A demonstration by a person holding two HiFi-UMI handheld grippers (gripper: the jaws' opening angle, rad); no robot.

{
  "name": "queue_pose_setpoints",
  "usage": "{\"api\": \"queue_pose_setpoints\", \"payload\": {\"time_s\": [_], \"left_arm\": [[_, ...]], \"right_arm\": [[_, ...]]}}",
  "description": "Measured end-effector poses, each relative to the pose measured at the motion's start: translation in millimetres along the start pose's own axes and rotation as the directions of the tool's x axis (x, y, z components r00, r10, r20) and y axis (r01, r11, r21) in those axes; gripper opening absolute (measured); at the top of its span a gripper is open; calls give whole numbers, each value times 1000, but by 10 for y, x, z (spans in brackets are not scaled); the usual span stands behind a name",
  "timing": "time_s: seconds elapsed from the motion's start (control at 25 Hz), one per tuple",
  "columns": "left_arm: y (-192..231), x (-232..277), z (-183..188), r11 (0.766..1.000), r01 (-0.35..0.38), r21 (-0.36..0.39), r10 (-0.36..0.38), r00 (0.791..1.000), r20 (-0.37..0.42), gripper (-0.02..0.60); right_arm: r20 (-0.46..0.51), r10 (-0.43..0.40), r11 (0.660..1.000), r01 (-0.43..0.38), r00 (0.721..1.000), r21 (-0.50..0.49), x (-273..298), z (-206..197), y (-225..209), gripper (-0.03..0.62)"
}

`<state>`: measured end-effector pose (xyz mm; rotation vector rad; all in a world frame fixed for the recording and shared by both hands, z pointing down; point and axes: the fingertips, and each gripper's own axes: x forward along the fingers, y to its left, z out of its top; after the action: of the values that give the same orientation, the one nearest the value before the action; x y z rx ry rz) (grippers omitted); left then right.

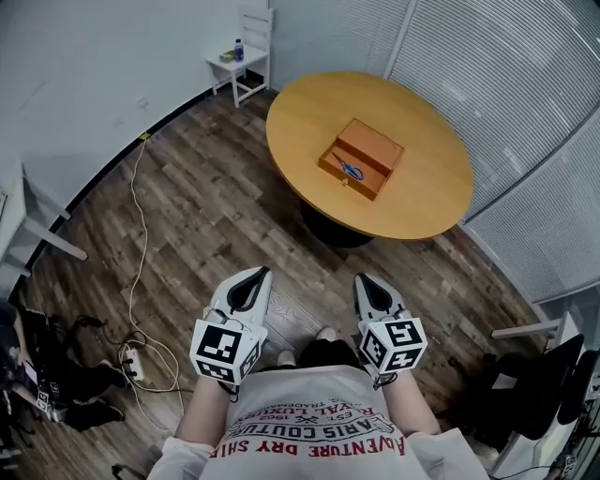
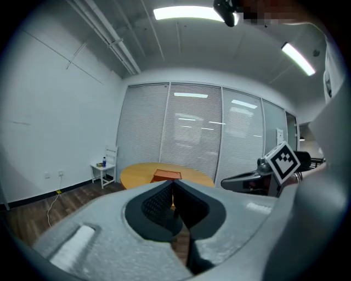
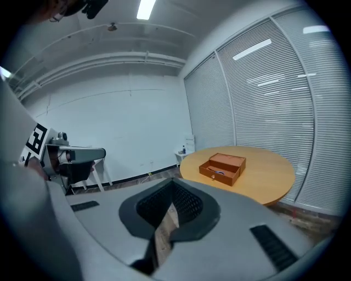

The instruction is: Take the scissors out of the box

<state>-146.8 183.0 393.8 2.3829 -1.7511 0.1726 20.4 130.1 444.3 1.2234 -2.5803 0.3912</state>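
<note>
Evenly bright; ceiling strip lights (image 2: pixel 189 12) at twelve o'clock glare mildly. Both gripper views bulge, corners vignetted dark; shadows soft.

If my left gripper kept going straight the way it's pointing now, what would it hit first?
Nothing stands close ahead. The shut left gripper lines up with the round table, so its near edge probably comes first, with the box beyond; depth is unclear.

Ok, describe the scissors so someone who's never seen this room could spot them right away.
Find the round wooden table beside the window blinds; a brown box sits near its middle. The scissors lie in the box's open part, small with blue handles, the only blue thing on the table.
</note>
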Motion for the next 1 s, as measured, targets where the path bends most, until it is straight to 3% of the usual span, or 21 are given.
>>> {"api": "queue_pose_setpoints", "payload": {"time_s": [0.36,0.68,1.0], "left_arm": [[426,660,-24,1000,-8,-24,8,1000,-9,11],[731,1781,235,999,38,2,-38,999,-29,11],[1093,3018,453,999,41,-12,-42,996,-74,11]], "right_arm": [[-15,-1,1000,0,1000,-14,645,126,-300,8],[-9,-22,1000,21,1000,-10,1488,526,-1062,8],[-77,-22,999,25,997,38,2306,759,-1894,8]]}}
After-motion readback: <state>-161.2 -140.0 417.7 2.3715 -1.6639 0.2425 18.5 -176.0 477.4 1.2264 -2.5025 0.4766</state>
